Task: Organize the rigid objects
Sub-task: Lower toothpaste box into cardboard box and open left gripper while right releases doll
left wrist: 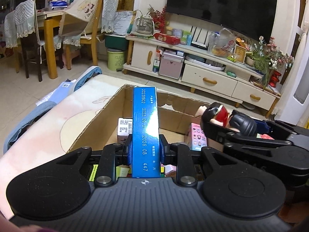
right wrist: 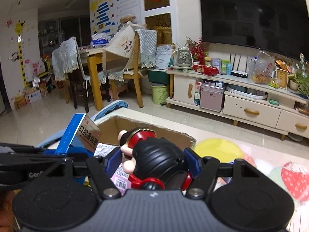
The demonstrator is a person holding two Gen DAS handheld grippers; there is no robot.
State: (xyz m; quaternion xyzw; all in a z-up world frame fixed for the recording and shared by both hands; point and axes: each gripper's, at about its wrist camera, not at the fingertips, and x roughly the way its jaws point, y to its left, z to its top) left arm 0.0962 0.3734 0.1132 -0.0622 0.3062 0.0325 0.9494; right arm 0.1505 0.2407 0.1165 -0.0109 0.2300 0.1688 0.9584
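From the left wrist, the left tool (left wrist: 146,147) is clamped on a slim blue box (left wrist: 146,127), its blue pads pressing both narrow sides. The box juts straight ahead over an open cardboard carton (left wrist: 90,123). Below and ahead of the tool, inside the carton, lie a small white packet (left wrist: 124,128) and a pink box (left wrist: 197,137). To the right, the right tool (left wrist: 222,129) carries a toy figure (left wrist: 229,118) over the carton.

From the right wrist, the right tool (right wrist: 153,159) grips the toy figure (right wrist: 154,154) by its black hair, pads against both sides. The blue box (right wrist: 77,133) sits tilted to the left, in the left tool. The carton (right wrist: 112,127) lies ahead and beneath.
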